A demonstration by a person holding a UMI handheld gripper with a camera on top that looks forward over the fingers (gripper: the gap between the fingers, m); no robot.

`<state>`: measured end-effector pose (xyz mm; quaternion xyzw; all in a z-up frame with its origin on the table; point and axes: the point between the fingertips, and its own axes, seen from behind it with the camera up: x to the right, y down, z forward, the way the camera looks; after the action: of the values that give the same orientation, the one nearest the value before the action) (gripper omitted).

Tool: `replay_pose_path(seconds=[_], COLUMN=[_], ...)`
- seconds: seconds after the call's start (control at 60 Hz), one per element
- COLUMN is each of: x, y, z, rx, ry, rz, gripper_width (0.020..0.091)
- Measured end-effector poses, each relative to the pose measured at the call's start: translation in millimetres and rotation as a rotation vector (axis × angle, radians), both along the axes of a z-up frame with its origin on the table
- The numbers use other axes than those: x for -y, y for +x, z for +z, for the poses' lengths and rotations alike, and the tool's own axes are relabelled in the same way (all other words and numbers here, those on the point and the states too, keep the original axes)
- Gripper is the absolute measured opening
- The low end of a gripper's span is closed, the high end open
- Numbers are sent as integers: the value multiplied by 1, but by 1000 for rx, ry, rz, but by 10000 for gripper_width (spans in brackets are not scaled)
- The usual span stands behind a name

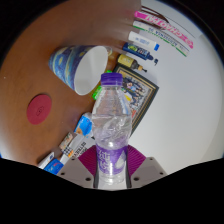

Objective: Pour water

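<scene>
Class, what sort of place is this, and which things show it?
Probably a home or office tabletop: a water bottle between the fingers, a paper cup tipped on its side, and scattered packets.

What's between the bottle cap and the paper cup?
Nothing: in the gripper view only bare brown table separates the bottle cap from the tilted paper cup. The tool is shut on the bottle's purple base.
</scene>
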<state>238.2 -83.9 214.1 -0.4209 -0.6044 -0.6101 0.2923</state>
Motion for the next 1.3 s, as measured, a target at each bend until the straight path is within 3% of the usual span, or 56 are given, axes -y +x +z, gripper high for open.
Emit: replay_pose_path(seconds=[0.3, 0.517, 0.667, 0.9, 1.233, 1.3], x=[2, 15, 20, 12, 11, 15], y=[-10, -9, -21, -27, -18, -18], z=[-2, 24, 20, -38, -141, -140], rx=[-60, -672, -1187, -1797, -2006, -2014], ry=[-28, -15, -50, -162, -229, -206], rz=[9, -44, -58, -121, -220, -176], gripper_width=[364, 363, 363, 364, 369, 368])
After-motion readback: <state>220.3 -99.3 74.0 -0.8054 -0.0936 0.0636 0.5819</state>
